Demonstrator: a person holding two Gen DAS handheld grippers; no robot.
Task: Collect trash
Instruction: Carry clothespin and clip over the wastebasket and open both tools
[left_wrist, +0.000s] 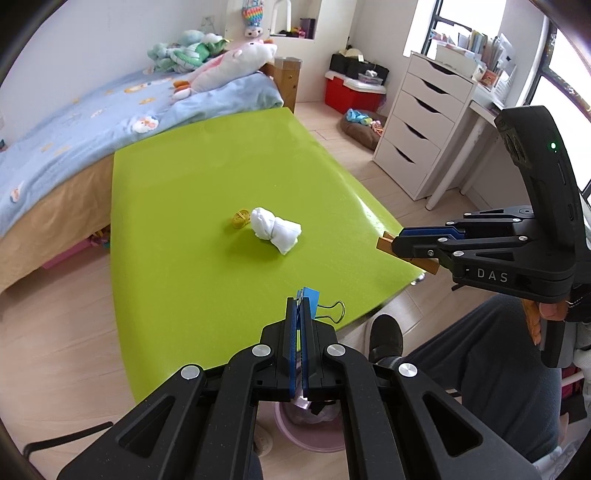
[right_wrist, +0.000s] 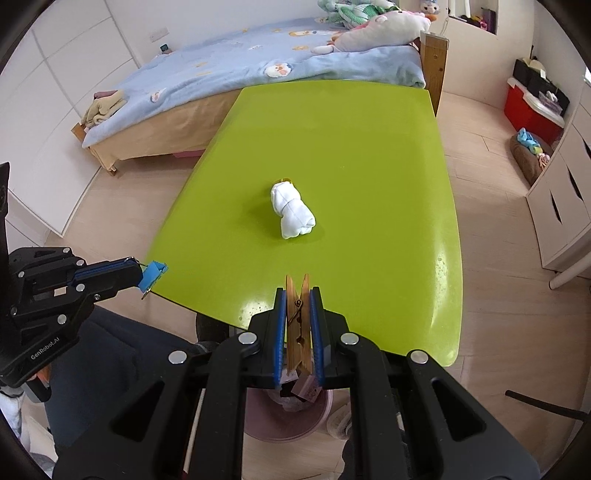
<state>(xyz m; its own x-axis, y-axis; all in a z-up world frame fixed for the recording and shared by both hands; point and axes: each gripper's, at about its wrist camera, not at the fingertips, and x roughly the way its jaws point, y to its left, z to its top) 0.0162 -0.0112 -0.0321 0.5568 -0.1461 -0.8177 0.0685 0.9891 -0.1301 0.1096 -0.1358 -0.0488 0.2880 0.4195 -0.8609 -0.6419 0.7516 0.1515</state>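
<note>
My left gripper (left_wrist: 300, 306) is shut on a blue binder clip (left_wrist: 313, 298) over the near edge of the green table (left_wrist: 192, 192); it also shows in the right wrist view (right_wrist: 142, 275) with the clip (right_wrist: 154, 274). My right gripper (right_wrist: 299, 295) is shut on a wooden clothespin (right_wrist: 298, 325) above the table's near edge; it shows in the left wrist view (left_wrist: 397, 243) with the clothespin (left_wrist: 385, 242). A crumpled white tissue (left_wrist: 275, 229) (right_wrist: 293, 214) and a yellow rubber band (left_wrist: 241, 218) lie mid-table.
A pink bin (left_wrist: 314, 424) (right_wrist: 284, 417) stands on the floor below the grippers, holding some scraps. A bed (left_wrist: 74, 122) with plush toys lies behind the table. A white drawer unit (left_wrist: 421, 122) stands right. The person's leg (left_wrist: 480, 362) is beside the table.
</note>
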